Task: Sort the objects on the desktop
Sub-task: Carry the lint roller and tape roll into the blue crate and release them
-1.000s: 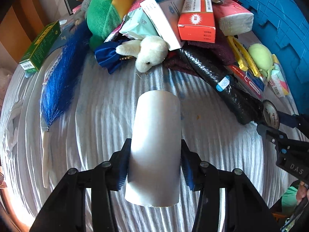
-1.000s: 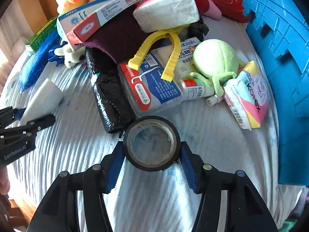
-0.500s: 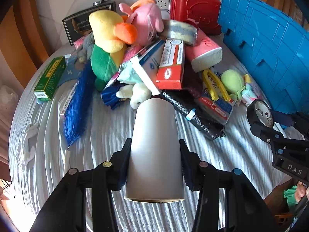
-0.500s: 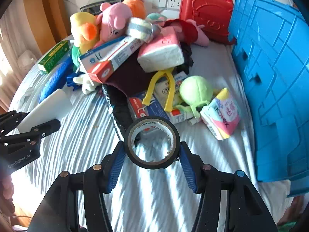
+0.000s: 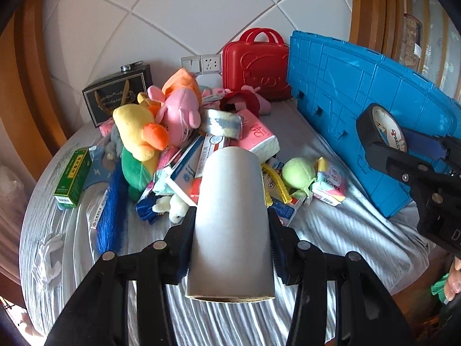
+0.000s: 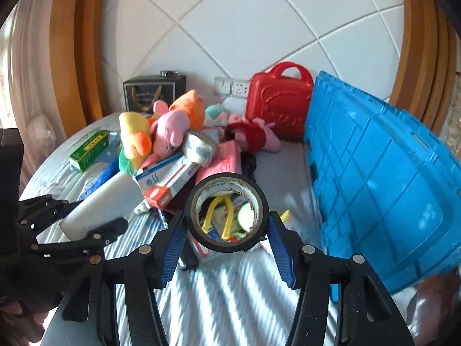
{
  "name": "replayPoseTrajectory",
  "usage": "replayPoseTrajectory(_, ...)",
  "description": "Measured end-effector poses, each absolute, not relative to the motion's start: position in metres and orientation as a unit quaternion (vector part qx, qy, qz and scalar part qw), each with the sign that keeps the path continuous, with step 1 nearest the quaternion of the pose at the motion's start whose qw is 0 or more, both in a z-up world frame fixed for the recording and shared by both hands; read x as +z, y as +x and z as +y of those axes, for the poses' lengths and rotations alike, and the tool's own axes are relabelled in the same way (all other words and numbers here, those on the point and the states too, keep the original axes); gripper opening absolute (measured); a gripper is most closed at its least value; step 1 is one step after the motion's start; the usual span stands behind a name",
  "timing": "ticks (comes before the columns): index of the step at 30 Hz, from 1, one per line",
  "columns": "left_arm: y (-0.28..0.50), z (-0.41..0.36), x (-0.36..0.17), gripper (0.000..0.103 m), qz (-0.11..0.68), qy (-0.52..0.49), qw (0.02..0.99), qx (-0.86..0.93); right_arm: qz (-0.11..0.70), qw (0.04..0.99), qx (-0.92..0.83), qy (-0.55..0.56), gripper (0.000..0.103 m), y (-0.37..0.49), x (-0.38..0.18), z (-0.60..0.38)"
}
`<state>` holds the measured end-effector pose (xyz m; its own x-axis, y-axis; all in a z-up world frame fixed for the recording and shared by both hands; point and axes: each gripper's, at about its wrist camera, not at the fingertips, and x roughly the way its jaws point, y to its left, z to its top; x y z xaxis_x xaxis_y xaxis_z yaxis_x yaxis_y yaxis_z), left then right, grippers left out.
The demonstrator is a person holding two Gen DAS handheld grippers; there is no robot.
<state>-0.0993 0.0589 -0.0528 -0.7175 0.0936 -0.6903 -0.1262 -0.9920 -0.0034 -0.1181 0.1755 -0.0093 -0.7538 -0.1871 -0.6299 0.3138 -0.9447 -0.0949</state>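
Left wrist view: the left gripper (image 5: 230, 248) clamps a white cardboard tube (image 5: 230, 225), lifted above the striped counter (image 5: 345, 230); right wrist view: the right gripper (image 6: 227, 236) pinches a black tape roll (image 6: 227, 212) on edge, raised before the toy pile (image 6: 161, 138), the blue crate (image 6: 389, 187) just right.

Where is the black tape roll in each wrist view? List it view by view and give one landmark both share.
Left wrist view: the black tape roll is at the right edge, held in the right tongs, in front of the blue crate.
Right wrist view: the roll is at centre, clamped between the tongs' blue pads.
Shared landmark: the red case against the wall, beside the blue crate.
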Motion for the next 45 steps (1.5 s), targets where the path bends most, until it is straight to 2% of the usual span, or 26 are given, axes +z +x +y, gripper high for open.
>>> replayPoseTrajectory(7,-0.119,0.114,-0.003,0.045,0.033,-0.310,0.073,0.947,0.094,0.116,-0.951,0.271,0.055,-0.128,0.038,0.220)
replayPoseTrajectory(15,-0.173,0.221,0.079,0.045,0.035,-0.252,0.126,0.959,0.105,0.064,-0.969,0.214,0.055,-0.164,0.120,0.329)
replayPoseTrajectory(24,-0.253,0.355,0.146,0.045,0.040,-0.316,0.211,0.924,0.099,0.014,-0.961,0.257,0.055,-0.261,0.161,0.469)
replayPoseTrajectory(29,-0.309,0.412,0.128,0.045,0.047,-0.408,0.196,0.890,0.071,0.000,-0.935,0.348,0.055,-0.334,0.128,0.523)
replayPoseTrajectory(37,-0.365,0.450,0.045,0.045,0.068,-0.522,0.152,0.837,0.064,-0.028,-0.863,0.500,0.055,-0.398,0.018,0.555)
replayPoseTrajectory(41,-0.372,0.456,0.022,0.045,0.073,-0.549,0.157,0.818,0.099,-0.051,-0.855,0.507,0.055,-0.397,0.009,0.555)
replayPoseTrajectory(45,-0.366,0.463,0.022,0.045,0.088,-0.537,0.163,0.823,0.109,-0.059,-0.850,0.512,0.055,-0.393,0.002,0.556)
